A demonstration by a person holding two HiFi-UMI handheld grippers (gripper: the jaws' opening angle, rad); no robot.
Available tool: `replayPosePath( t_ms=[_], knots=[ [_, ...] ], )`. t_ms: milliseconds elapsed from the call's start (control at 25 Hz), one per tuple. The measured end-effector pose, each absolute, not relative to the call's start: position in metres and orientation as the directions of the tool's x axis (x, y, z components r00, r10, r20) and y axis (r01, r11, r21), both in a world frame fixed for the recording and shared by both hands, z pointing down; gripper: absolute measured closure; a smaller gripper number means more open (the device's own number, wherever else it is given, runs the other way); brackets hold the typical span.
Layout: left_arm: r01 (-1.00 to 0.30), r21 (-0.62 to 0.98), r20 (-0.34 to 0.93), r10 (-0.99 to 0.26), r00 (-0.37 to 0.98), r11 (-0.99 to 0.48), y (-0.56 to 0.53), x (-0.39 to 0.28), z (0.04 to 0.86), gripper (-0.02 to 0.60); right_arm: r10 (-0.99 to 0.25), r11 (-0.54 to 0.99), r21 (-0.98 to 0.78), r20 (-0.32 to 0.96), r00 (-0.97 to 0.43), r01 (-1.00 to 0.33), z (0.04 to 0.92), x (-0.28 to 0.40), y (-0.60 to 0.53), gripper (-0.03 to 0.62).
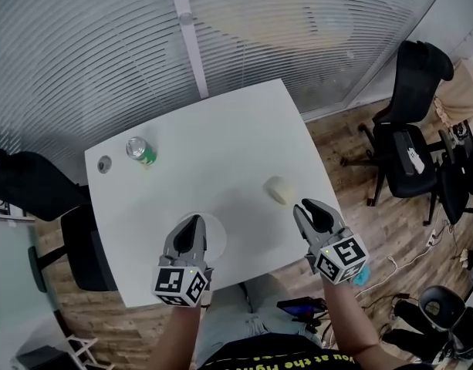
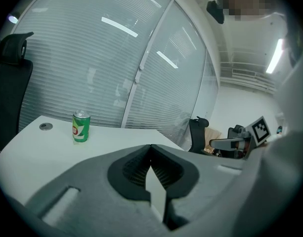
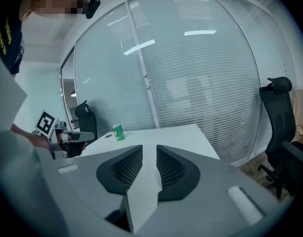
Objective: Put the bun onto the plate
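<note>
**Bun lies on the counter, off the plate, with both grippers at the near edge**

The fingers of my left gripper are pressed together at the tips and hold nothing. They hang over the white plate, which sits close to the front edge of the white counter. The fingers of my right gripper stand a narrow gap apart, with only bare counter showing between them. Their tips point at the pale bun and stop just short of it. The bun rests on the counter near its right edge, clear of the plate. Farther back on the left stands a green can, with a small round disc beside it. Black office chairs stand on the wooden floor to the right, and a glass wall with blinds runs behind the counter.
</note>
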State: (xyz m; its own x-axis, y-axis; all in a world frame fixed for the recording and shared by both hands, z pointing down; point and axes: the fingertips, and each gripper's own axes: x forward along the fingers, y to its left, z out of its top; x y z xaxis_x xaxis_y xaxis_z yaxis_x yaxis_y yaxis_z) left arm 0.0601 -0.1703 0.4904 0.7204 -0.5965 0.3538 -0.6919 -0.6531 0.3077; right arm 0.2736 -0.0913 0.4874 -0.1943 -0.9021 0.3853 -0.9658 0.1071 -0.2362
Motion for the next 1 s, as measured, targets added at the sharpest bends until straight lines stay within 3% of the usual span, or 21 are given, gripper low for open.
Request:
replayPosePath(
  t_ms=[1000],
  knots=[
    [-0.706,0.328,0.396,-0.587,0.706,-0.628,-0.175,0.069,0.521,0.581,-0.765,0.133,-0.194,0.603,-0.225,-0.972,0.587,0.282,-0.117,0.355]
  ],
)
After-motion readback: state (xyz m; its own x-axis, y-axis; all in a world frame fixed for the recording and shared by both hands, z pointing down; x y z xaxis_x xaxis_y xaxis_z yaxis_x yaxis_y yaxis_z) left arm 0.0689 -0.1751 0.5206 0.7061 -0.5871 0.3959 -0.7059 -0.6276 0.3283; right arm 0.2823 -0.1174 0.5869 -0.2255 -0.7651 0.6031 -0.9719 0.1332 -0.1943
